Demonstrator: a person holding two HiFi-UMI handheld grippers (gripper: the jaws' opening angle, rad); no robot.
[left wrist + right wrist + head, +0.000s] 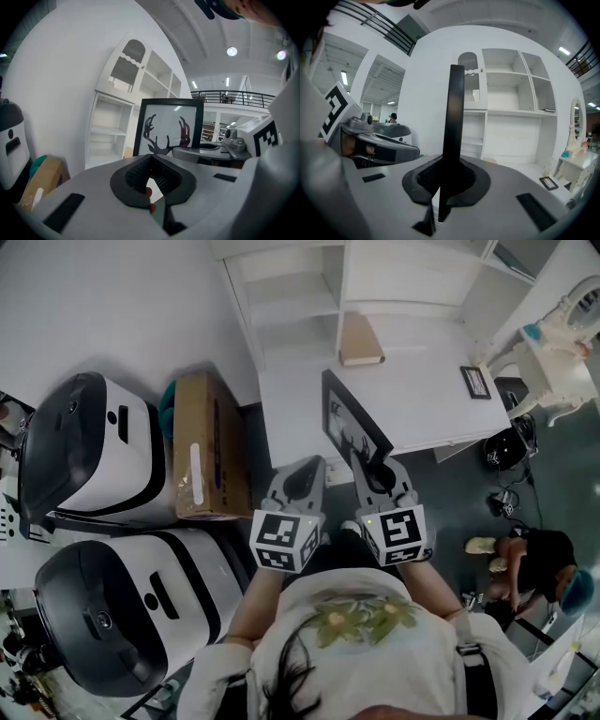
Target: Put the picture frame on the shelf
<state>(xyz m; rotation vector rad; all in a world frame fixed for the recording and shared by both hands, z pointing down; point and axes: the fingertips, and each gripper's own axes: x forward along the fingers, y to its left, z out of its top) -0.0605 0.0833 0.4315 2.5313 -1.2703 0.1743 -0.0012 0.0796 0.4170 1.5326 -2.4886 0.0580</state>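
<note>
**Far left.** Two white-and-black machines (89, 451) (122, 606) stand side by side. A cardboard box (208, 446) stands on end against them, with a teal object (167, 404) at its upper left corner.

**Left gripper.** The left gripper (302, 468) points towards the shelf unit (300, 296). In the left gripper view its two black pads meet at the tip and nothing sits between them, so the jaws are clenched and empty. The head view shows a strip of dark floor between this gripper and the picture frame.

**Picture frame.** The picture frame (352, 423) is not on a shelf. It is held upright in front of the shelf unit, over the near edge of the unit's low white base (422, 399). It has a black border and a dark antler silhouette on a white ground, which faces the left gripper's side (168, 131).

**Right gripper.** The right gripper (372, 465) is closed on the lower edge of the frame. In the right gripper view the frame appears edge-on as a black vertical bar (454, 117) rising from between the pads.

**Right.** A tan box (360, 338) and a small black frame (475, 382) lie on the white base. A white vanity (562, 343) stands at the far right, and a person (534, 563) crouches on the floor.
</note>
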